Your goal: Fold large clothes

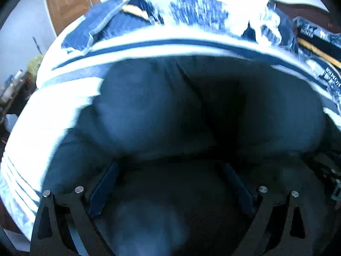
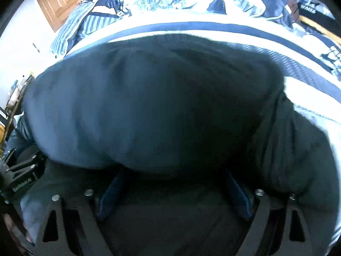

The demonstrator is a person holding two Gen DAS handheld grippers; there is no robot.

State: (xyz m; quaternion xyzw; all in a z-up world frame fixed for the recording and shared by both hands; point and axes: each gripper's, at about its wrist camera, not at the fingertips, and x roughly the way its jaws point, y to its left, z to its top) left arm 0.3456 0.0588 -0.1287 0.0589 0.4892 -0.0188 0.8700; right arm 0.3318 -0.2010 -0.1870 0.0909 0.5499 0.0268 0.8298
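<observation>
**Both tongs spread over dark garment on striped bed**

While the dark garment lies bunched on the white, blue-striped bedcover, the left gripper and right gripper stand wide apart just above it, pinching nothing. White lettering on a black package at the bed's far right is too blurred to read.

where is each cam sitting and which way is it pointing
Left wrist: sits on the left gripper, looking steeply down along its wide-open jaws at a dark garment on a white striped bed cover; only the gripper's fingers show.
Right wrist: sits on the right gripper, also angled down with jaws open, over the dark garment; the other gripper's body shows at the left edge.
Shared: the dark garment, the striped cover, a wooden door and piled clothes beyond.
</observation>
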